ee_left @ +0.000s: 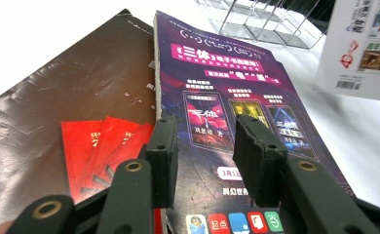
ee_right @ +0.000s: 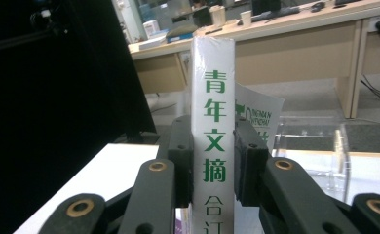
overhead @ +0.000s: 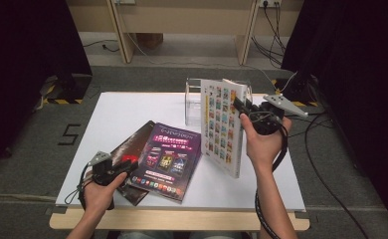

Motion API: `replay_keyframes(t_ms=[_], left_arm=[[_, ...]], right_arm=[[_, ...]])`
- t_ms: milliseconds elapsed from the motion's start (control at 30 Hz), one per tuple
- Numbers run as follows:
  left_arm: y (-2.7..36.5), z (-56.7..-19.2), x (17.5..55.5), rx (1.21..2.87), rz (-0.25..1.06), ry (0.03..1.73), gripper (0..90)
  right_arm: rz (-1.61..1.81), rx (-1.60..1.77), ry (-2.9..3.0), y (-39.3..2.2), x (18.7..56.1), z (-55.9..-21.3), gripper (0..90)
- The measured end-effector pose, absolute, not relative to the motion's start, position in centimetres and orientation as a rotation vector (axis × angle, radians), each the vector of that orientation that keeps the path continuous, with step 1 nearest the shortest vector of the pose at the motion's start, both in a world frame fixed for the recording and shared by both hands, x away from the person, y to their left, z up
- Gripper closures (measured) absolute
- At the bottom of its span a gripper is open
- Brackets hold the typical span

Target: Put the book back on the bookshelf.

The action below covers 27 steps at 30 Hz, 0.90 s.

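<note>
My right gripper [overhead: 240, 106] is shut on the spine of a thick white book [overhead: 224, 124] and holds it upright and tilted above the table's right half. In the right gripper view the spine [ee_right: 212, 73] with green characters sits squeezed between the two pads of that gripper [ee_right: 212, 126]. A purple-covered book [overhead: 169, 154] lies flat at front centre, overlapping a dark brown book [overhead: 135, 142] to its left. My left gripper [overhead: 131, 165] stands open low over both. Its jaws [ee_left: 205, 127] frame the purple cover [ee_left: 227, 73] beside the brown cover [ee_left: 81, 97], with nothing gripped.
A clear acrylic rack [overhead: 194, 94] stands at the back centre of the white table [overhead: 122, 114], just behind the raised book. It also appears in the gripper views [ee_left: 261, 19] [ee_right: 314, 141]. Dark curtains flank the table, and cables run on the floor at right.
</note>
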<state>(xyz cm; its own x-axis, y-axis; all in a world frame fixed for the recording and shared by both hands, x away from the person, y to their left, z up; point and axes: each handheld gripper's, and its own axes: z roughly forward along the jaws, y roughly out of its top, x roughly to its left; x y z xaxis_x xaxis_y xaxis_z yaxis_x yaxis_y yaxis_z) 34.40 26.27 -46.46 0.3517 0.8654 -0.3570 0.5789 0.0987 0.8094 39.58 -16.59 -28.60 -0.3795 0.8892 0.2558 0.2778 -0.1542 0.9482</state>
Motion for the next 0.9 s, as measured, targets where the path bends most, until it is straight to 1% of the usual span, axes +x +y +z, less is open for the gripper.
replay_keyframes(t_ms=[333, 700, 900], left_arm=[[26.3, -46.4, 34.3, 1.579, 0.356, 1.331, 60.9], [26.4, -46.3, 34.3, 1.572, 0.371, 1.332, 61.6], [26.4, -46.2, 34.3, 1.574, 0.373, 1.326, 62.0]], right_arm=[[1.572, 1.333, 1.552, -18.5, 39.2, -27.4, 74.1], [1.491, 1.322, 1.508, -20.3, 38.7, -25.7, 74.2], [1.489, 1.345, 1.492, -21.2, 38.8, -25.5, 74.1]])
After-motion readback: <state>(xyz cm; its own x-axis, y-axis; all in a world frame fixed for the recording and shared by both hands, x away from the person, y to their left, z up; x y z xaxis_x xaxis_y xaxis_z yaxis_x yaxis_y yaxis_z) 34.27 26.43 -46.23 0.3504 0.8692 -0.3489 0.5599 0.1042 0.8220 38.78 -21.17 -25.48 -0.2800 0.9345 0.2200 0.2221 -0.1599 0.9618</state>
